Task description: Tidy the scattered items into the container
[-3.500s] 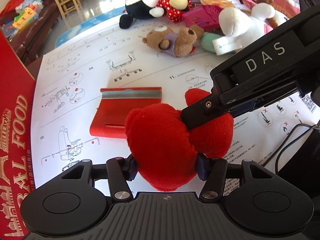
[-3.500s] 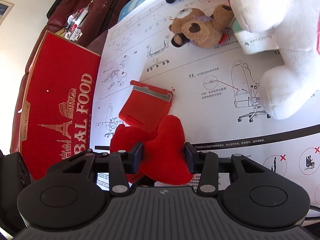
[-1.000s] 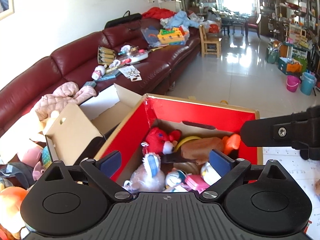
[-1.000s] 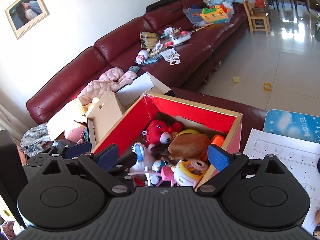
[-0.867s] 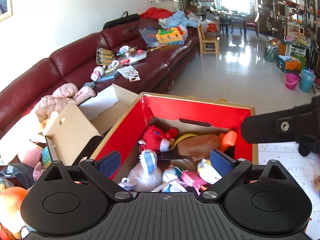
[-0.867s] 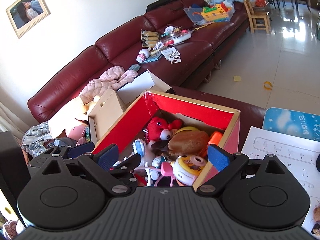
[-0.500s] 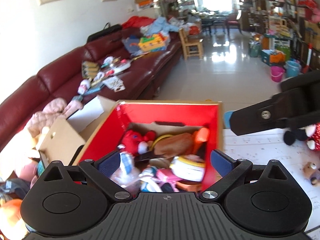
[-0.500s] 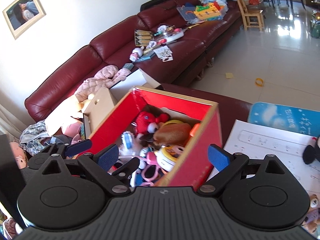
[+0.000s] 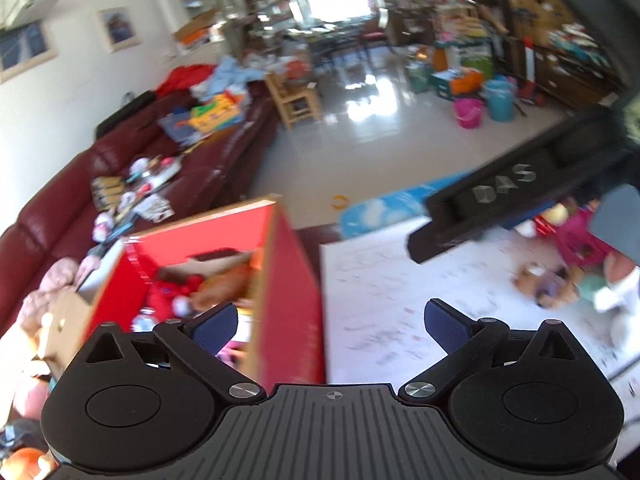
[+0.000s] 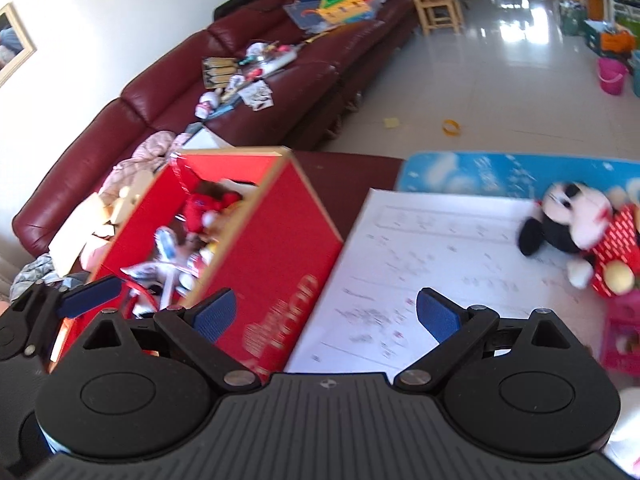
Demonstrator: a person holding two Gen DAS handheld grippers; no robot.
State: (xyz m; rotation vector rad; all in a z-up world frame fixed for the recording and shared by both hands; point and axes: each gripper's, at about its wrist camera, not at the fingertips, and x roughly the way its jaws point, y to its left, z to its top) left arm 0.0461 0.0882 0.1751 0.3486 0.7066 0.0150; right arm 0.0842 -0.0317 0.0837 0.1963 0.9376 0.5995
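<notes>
Right wrist view: both tongs (image 10: 326, 314) spread, empty; approach mouse doll (image 10: 576, 228) at two o'clock squarely, clear of box (image 10: 276, 264).

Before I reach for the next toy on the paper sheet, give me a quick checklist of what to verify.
1. Left gripper open and holding nothing: ok.
2. Right gripper open and holding nothing: ok.
3. Red box open-topped, toys already inside: ok.
4. Toys left on the paper sheet: ok, mouse plush and teddy bear lie there.
5. Room in the box for more: cannot tell, the view is blurred.
6. Both grippers apart from each other: ok.
</notes>
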